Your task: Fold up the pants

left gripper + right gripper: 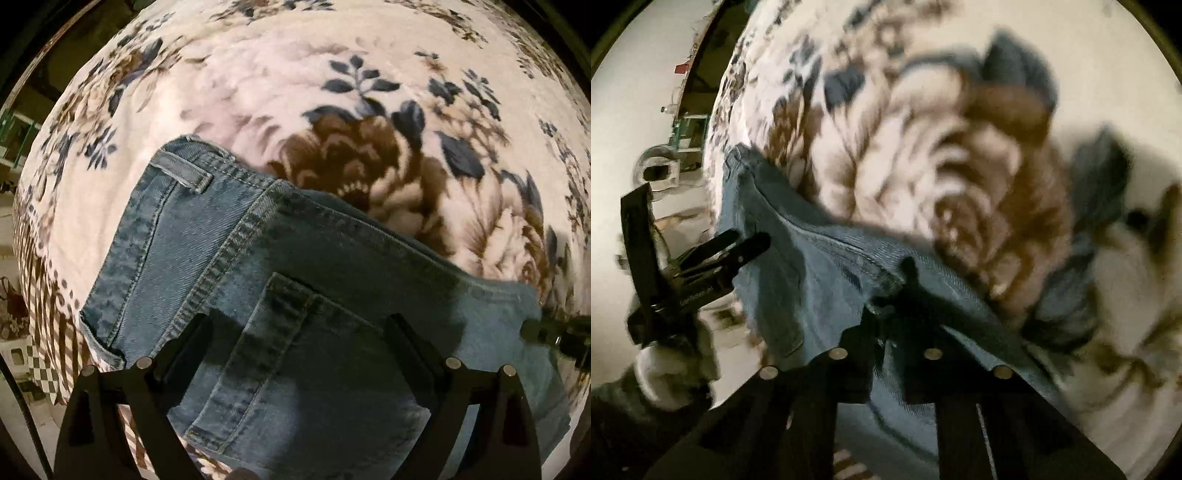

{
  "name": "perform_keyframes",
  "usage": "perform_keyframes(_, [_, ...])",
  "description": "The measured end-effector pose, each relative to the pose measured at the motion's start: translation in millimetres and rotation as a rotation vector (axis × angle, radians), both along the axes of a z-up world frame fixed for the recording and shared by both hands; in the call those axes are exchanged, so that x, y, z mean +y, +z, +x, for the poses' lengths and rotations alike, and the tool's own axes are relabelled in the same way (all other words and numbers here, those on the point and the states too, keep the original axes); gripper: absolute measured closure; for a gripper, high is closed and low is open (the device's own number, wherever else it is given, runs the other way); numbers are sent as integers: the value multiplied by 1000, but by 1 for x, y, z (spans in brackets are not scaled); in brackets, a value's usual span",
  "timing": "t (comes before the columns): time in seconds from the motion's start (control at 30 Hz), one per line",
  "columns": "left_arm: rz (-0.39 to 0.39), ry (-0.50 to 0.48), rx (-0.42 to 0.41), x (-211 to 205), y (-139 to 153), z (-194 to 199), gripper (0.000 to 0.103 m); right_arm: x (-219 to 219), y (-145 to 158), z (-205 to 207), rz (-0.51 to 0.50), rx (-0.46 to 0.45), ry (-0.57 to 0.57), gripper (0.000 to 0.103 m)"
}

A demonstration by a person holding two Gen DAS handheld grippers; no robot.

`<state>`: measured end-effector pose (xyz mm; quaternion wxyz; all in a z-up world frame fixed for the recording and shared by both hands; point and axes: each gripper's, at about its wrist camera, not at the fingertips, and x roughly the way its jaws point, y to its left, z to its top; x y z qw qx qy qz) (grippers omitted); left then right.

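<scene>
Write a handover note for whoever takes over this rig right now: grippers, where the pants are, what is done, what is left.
Left gripper: jaws wide open, hanging over the back pocket of the jeans, gripping nothing.
Right gripper: jaws shut on a denim edge of the jeans.
Jeans lie on the floral blanket, waistband and belt loop at the upper left in the left wrist view.
Done: right grip taken. No finished fold shows.
Left: grip with the left gripper, then fold.

Both grippers are matte black: the left gripper [295, 325] has flat tapered fingers [184, 343] with silver round pins; a white glove and dark sleeve [624, 413] show behind it
</scene>
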<state>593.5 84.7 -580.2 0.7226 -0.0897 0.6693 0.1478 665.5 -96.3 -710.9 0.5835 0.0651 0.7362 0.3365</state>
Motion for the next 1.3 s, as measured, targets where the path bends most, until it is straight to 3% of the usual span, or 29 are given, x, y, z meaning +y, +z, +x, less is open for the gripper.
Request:
perform_keyframes(0.07, [11,-16,-9,-4,4,5,8,-7,8,9,-41,-63,-68,97])
perform_keyframes(0.1, [16,-25,-11,-5,5,6,8,-11,4,10,-42,-38,-94,97])
perform_keyframes(0.17, [11,-23,-11,-5,5,8,8,-19,-15,15,33,142,-159,96])
perform_keyframes(0.27, [-2,-16,-19,-6,7,10,8,-37,-28,26,114,253,-231,86])
perform_keyframes(0.37, [-4,-9,-13,-3,3,13,8,-42,-52,30,189,395,-259,65])
perform_keyframes(0.4, [-6,-2,-6,-3,2,12,8,-39,-59,29,197,418,-258,65])
perform_keyframes(0.5, [-20,20,5,7,-2,13,8,-21,-60,20,361,505,-224,65])
perform_keyframes(0.57, [-19,19,7,15,-3,7,8,-13,-58,17,359,494,-184,65])
perform_keyframes(0.67, [-14,15,16,12,-8,6,8,-16,-79,19,283,513,-269,64])
perform_keyframes(0.73, [-14,21,18,12,-10,4,8,-10,-89,17,306,549,-317,54])
perform_keyframes(0.77, [-14,24,17,12,-10,3,8,-8,-86,17,326,544,-324,42])
perform_keyframes(0.83, [-13,22,19,11,-13,4,8,-5,-72,17,329,488,-298,39])
perform_keyframes(0.87, [-11,20,22,11,-17,6,8,-7,-63,18,337,451,-283,46])
perform_keyframes(0.9, [-2,14,28,11,-18,6,8,-10,-59,18,327,425,-283,70])
perform_keyframes(0.93, [-3,12,28,15,-28,-3,8,-24,-53,22,308,410,-304,84])
perform_keyframes(0.97, [-9,12,25,17,-29,-4,8,-41,-49,26,323,411,-348,90])
perform_keyframes(1.03, [2,11,28,18,-29,-7,8,-67,-39,31,305,369,-413,90])
perform_keyframes(1.07, [-3,14,29,20,-30,-9,8,-78,-32,34,279,318,-438,97])
perform_keyframes(1.17, [-4,31,32,21,-29,-13,8,-99,-30,43,354,392,-523,97])
perform_keyframes(1.23, [-3,38,33,24,-29,-15,8,-102,-29,49,323,394,-493,92])
perform_keyframes(1.27, [-3,40,34,24,-28,-16,8,-103,-29,50,309,394,-453,78])
perform_keyframes(1.3, [-4,44,35,24,-28,-17,8,-96,-26,49,287,385,-389,58])
